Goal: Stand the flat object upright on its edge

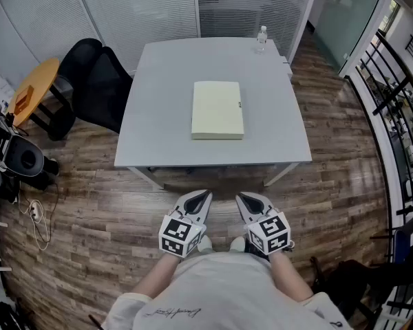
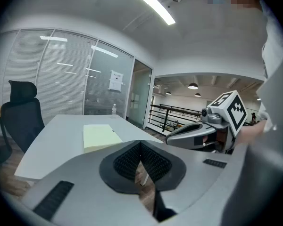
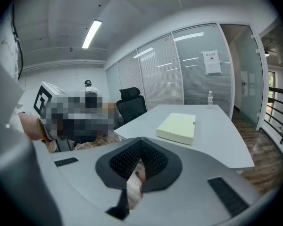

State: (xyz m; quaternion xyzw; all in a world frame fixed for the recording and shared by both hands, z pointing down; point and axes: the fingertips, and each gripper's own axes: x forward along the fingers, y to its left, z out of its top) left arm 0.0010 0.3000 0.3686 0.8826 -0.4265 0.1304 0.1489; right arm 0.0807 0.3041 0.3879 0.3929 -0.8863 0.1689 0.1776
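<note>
A pale yellow flat box (image 1: pixel 217 110) lies flat in the middle of the grey table (image 1: pixel 158 129). It also shows in the left gripper view (image 2: pixel 100 135) and the right gripper view (image 3: pixel 177 128). My left gripper (image 1: pixel 201 199) and right gripper (image 1: pixel 246 199) are both held close to my body, over the floor short of the table's near edge. Both are shut with nothing between their jaws. In the left gripper view (image 2: pixel 140 147) the right gripper (image 2: pixel 179 136) shows alongside. The right gripper view (image 3: pixel 140 145) shows the tips meeting.
A clear water bottle (image 1: pixel 261 38) stands at the table's far right corner. A black office chair (image 1: pixel 96 81) sits left of the table, with a round orange table (image 1: pixel 33 88) beyond it. Black equipment and cables (image 1: pixel 14 158) lie on the floor at left. A black railing (image 1: pixel 392 102) runs along the right.
</note>
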